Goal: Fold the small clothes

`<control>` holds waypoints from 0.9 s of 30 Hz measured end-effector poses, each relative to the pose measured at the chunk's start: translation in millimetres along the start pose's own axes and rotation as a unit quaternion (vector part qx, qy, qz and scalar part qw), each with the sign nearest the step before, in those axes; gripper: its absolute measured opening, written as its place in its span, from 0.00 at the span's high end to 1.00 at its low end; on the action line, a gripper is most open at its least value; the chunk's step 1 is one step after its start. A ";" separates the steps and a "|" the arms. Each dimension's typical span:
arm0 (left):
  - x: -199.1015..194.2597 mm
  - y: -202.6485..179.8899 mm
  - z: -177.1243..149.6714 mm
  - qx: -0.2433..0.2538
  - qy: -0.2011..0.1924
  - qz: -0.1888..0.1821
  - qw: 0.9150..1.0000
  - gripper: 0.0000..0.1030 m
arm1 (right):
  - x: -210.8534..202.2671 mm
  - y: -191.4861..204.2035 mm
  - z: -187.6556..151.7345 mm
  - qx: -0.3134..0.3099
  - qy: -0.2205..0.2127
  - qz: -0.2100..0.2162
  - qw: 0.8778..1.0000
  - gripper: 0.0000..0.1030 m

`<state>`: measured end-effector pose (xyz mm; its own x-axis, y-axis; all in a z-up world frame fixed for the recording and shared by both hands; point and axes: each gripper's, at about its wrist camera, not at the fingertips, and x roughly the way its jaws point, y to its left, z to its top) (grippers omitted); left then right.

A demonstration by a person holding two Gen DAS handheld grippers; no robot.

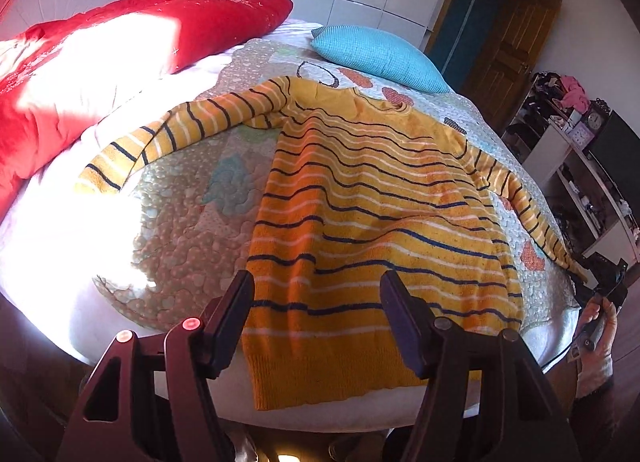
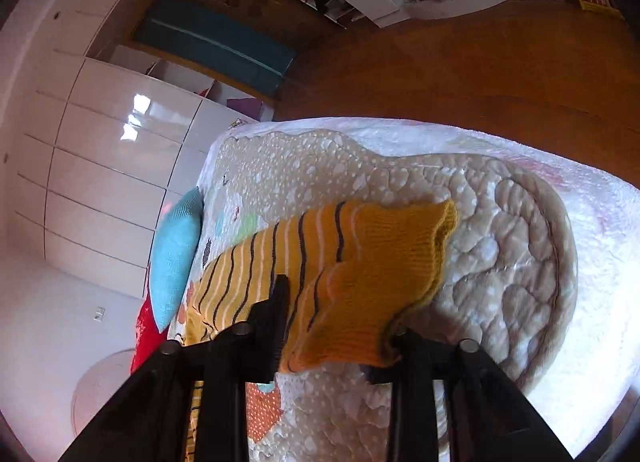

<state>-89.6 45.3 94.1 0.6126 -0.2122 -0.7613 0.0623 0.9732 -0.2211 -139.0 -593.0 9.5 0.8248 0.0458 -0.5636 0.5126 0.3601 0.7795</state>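
One sweater (image 1: 376,197), yellow with dark and white stripes, lay flat on the bed (image 1: 168,229), its hem at the near edge and its collar toward the far side. Both sleeves were spread out: one reached toward the red quilt (image 1: 120,53), the other ran down along the bed's right edge. The left hand-held gripper (image 1: 316,322) hovered above the hem with its jaws wide apart, holding nothing. The right hand-held gripper (image 2: 340,322) sat at the cuff (image 2: 392,270) of the right sleeve; its jaws were spread, the cuff lay bunched between them, and one corner seemed to touch the right finger. I could not tell whether the knit was truly pinched, and the wide gap suggested that it was not yet.

The step in hand appeared to be taking up that sleeve to fold it across the body. To do it well, the right jaws should close on both layers of the cuff, not only the top one, and lift just enough to clear the quilted cover. The sleeve should then be carried inward and laid flat along the chest, without dragging the body out of square. The left hand-held gripper could press on the hem to steady it. A blue pillow (image 1: 380,57) lay beyond the collar, well apart.
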 end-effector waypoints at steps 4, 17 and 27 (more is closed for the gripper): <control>5.5 2.9 -0.1 -0.014 0.011 -0.004 1.000 0.38 | -7.5 8.1 20.1 -0.036 -0.003 -0.022 0.999 0.94; 4.0 15.1 -6.9 -0.024 0.002 -0.019 1.000 0.38 | -7.9 157.8 50.2 -0.213 -0.025 -0.048 0.976 0.94; -16.0 53.6 -14.7 -0.052 -0.030 -0.011 0.998 0.35 | 124.2 308.3 -134.8 -0.343 0.138 0.019 0.929 0.94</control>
<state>-107.7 99.6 85.4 0.6586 -0.2245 -0.7183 -0.0048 0.9532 -0.3023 89.3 -350.6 143.0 0.6976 0.2733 -0.6623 0.1344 0.8580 0.4957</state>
